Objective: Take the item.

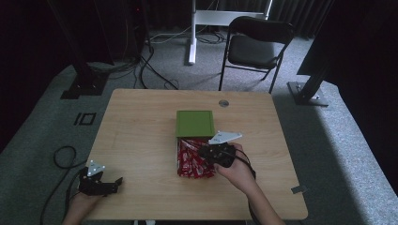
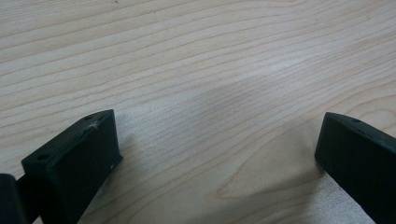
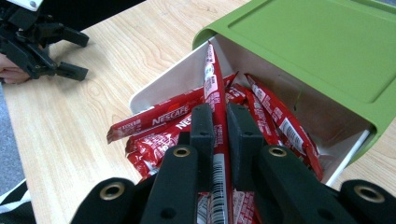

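**Right jaws pinched shut, left jaws spread wide**

The right gripper sits ahead of its hand, the forearm running back from the wrist. In the right gripper view its jaws are drawn close together, clamped on a thin red sachet that stands up between them. The left gripper is held low and nearly level by the left hand. In the left gripper view its jaws stand wide apart with nothing between them.
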{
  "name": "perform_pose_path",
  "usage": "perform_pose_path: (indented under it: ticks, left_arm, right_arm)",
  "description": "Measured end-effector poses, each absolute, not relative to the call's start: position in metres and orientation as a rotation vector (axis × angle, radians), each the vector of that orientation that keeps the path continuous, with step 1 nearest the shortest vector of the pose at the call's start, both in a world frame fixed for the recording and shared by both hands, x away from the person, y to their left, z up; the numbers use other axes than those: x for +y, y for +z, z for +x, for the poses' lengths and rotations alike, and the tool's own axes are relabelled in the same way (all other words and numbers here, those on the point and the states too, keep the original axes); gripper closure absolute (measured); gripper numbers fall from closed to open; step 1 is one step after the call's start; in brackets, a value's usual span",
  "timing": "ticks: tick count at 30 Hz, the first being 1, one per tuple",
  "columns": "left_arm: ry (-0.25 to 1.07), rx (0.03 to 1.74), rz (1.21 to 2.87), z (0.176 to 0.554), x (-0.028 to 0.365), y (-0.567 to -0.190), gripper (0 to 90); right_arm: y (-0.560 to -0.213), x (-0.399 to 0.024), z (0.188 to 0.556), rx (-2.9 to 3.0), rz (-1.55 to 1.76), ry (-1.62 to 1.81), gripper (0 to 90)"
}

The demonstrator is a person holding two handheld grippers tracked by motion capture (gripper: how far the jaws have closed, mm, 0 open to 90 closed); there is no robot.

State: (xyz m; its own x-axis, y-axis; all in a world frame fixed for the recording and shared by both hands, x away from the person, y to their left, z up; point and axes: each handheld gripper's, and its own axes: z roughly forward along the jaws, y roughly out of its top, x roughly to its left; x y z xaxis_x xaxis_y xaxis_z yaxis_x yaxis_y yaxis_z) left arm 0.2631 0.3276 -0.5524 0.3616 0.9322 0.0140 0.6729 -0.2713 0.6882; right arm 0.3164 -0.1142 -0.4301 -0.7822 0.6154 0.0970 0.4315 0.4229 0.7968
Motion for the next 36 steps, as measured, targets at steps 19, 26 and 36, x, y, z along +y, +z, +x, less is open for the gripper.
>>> perform_pose_path:
  ticks: [19, 26, 36]
  left_arm:
    - [0.567, 1.387, 2.037, 0.263, 0.328, -0.552, 0.7]
    - [0.568, 1.387, 2.034, 0.263, 0.327, -0.552, 0.7]
    - [0.569, 1.386, 2.037, 0.263, 0.328, -0.552, 0.6]
  right_arm:
    - [-0.407, -0.126, 0.315, 2.355, 0.905, 1.436, 82.2]
    - [-0.398, -0.133, 0.32, 2.259, 0.929, 1.471, 82.1]
    - [-0.398, -0.146, 0.33, 2.17, 0.992, 1.443, 82.1]
